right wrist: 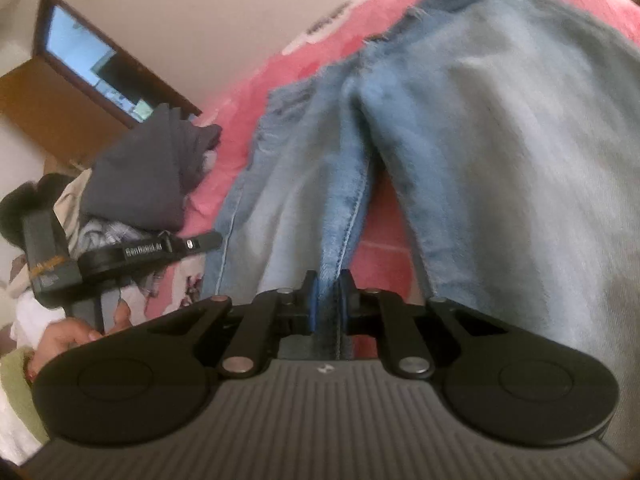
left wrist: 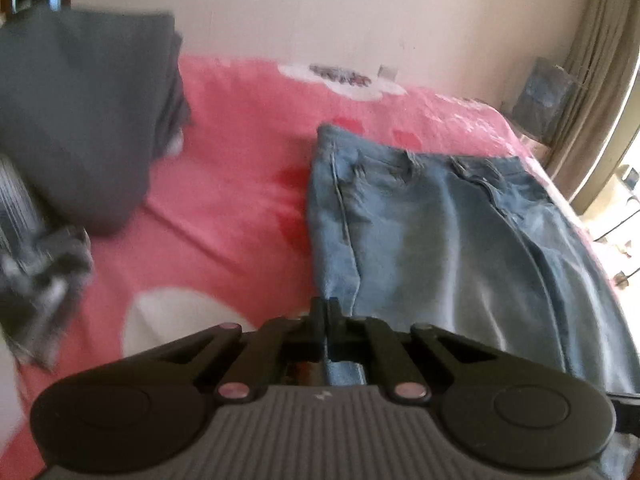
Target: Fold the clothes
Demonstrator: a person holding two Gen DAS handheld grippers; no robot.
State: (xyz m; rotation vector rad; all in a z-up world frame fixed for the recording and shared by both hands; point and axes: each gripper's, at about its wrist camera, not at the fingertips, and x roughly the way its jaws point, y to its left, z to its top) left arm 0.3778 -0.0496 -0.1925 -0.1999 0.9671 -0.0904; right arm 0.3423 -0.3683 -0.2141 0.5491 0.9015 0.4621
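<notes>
Light blue jeans [left wrist: 440, 220] lie spread on a pink bedspread [left wrist: 240, 160]. My left gripper [left wrist: 325, 314] is shut on the jeans' near left edge, and denim shows behind its fingers. In the right wrist view the jeans [right wrist: 500, 140] fill the frame, the two legs parting ahead of me. My right gripper [right wrist: 328, 292] is shut on a seamed fold of denim between its blue pads. The left gripper [right wrist: 200, 242], held by a hand [right wrist: 68, 336], sits at the jeans' left edge.
A pile of dark grey clothes [left wrist: 80, 120] lies on the bed to the left, also seen as grey clothes [right wrist: 148, 172]. A wall runs behind the bed. A curtain [left wrist: 592, 80] and a grey bag [left wrist: 544, 96] stand at the far right corner. A wood-framed window [right wrist: 92, 60] is at left.
</notes>
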